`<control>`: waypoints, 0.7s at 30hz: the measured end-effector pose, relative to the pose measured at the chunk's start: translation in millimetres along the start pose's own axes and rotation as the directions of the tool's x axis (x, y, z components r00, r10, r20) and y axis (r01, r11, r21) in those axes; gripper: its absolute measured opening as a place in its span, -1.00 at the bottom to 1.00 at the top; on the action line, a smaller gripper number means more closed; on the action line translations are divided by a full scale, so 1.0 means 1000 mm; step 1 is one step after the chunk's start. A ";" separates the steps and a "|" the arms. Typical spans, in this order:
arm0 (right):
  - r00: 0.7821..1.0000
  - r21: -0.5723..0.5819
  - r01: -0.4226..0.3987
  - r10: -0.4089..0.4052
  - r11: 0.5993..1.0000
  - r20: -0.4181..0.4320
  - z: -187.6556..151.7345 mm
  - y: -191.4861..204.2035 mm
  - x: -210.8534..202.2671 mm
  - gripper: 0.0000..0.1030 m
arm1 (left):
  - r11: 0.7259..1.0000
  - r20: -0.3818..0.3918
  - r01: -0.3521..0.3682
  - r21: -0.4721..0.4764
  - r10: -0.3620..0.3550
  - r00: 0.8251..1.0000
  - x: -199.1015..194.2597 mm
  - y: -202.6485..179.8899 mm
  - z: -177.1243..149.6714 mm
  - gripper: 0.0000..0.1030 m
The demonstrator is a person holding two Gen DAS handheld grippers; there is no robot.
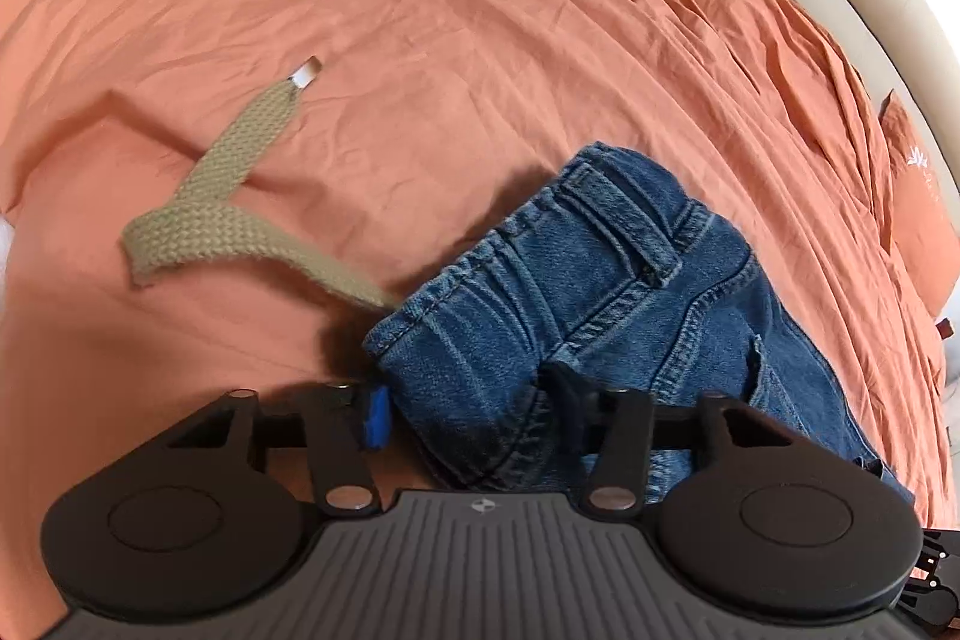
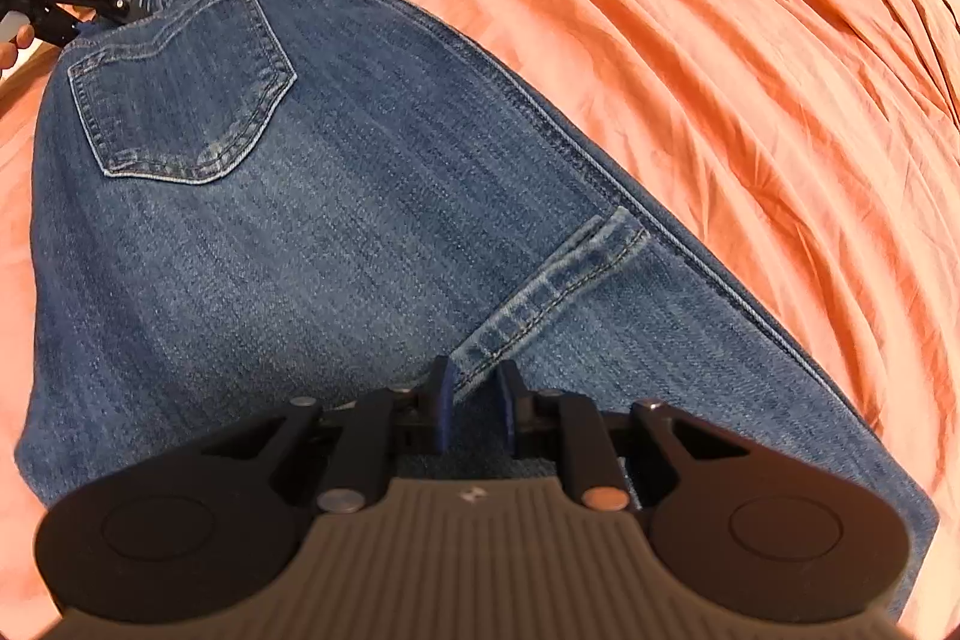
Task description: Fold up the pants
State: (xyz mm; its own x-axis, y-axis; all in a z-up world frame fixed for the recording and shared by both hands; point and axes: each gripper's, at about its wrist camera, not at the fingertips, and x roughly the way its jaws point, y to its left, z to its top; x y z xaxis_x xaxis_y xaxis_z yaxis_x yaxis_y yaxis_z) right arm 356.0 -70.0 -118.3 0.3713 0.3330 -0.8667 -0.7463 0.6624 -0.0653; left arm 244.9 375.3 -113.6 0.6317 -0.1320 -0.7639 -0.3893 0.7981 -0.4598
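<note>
My left gripper (image 1: 474, 415) half hides the jeans (image 2: 312, 220) waistband between part-open jaws; whether they pinch, I cannot tell. My right gripper (image 2: 474, 406), tilted down, pinches the hem.

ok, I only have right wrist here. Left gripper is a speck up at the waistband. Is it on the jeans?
Observer: Denim of the jeans fills the gap of the left gripper at the waistband corner. I can't tell whether the pads press.
Operator: Anything loose up there?
Observer: Yes, a beige woven belt trails out of the waistband onto the orange sheet.
Operator: Belt lying straight?
Observer: No, it doubles back on itself. Its metal tip lies on the sheet, clear of the jeans.
</note>
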 end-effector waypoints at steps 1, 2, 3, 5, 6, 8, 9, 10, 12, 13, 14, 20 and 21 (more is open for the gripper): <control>1.000 0.004 -0.001 0.001 1.000 0.003 0.000 0.001 -0.001 -0.76 | 1.000 0.001 0.001 0.006 -0.001 1.000 -0.002 -0.002 0.000 -0.13; 1.000 0.007 -0.001 0.001 1.000 0.006 0.000 0.001 -0.002 -0.76 | 1.000 0.004 0.001 0.010 -0.001 1.000 -0.003 -0.005 0.002 -0.26; 1.000 0.006 0.001 -0.001 1.000 0.008 0.000 0.001 -0.002 -0.76 | 1.000 0.009 0.000 0.015 0.000 1.000 -0.006 -0.008 0.004 -0.36; 1.000 0.002 0.006 -0.006 1.000 0.009 -0.001 0.002 -0.003 -0.76 | 0.999 0.028 0.002 0.044 -0.003 1.000 -0.014 -0.017 0.008 -0.46; 1.000 0.001 0.009 -0.009 1.000 0.008 -0.001 0.002 -0.002 -0.76 | 0.998 0.039 0.009 0.055 -0.012 0.999 -0.020 -0.022 0.009 -0.53; 1.000 -0.001 0.015 -0.015 1.000 0.005 -0.002 0.003 -0.004 -0.77 | 0.997 0.066 0.051 0.055 -0.054 0.996 -0.036 -0.029 0.011 -0.57; 1.000 -0.003 0.018 -0.018 1.000 0.004 -0.001 0.004 -0.004 -0.77 | 0.995 0.082 0.077 0.057 -0.081 0.993 -0.046 -0.033 0.011 -0.57; 1.000 -0.006 0.021 -0.021 1.000 0.002 -0.001 0.005 -0.004 -0.76 | 0.993 0.095 0.094 0.070 -0.100 0.990 -0.055 -0.040 0.012 -0.58; 1.000 -0.004 0.025 -0.025 1.000 -0.001 0.001 0.007 -0.005 -0.77 | 0.986 0.117 0.113 0.126 -0.128 0.985 -0.074 -0.059 0.010 -0.58; 1.000 0.001 0.027 -0.027 1.000 -0.003 0.002 0.007 -0.007 -0.77 | 0.981 0.122 0.117 0.155 -0.137 0.983 -0.080 -0.070 0.009 -0.58; 1.000 0.004 0.027 -0.027 1.000 -0.005 0.004 0.007 -0.008 -0.77 | 0.976 0.127 0.118 0.182 -0.143 0.982 -0.086 -0.081 0.007 -0.58; 0.998 0.042 0.050 -0.051 0.998 0.025 0.003 0.001 -0.036 -0.48 | 0.929 0.102 0.116 0.350 -0.161 0.982 -0.108 -0.157 0.001 -0.62; 0.998 0.054 0.048 -0.050 0.997 0.036 0.001 0.001 -0.043 -0.48 | 0.914 0.097 0.107 0.391 -0.156 0.983 -0.109 -0.173 -0.003 -0.62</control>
State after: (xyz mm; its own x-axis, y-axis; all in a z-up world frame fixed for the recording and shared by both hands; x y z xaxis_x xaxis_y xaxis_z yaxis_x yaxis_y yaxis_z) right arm 340.0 -83.5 -80.5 0.4278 0.3233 -0.8441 -0.6967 0.7129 -0.0801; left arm 241.3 250.2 47.9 0.7470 -0.1975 -0.6348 -0.0262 0.9454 -0.3249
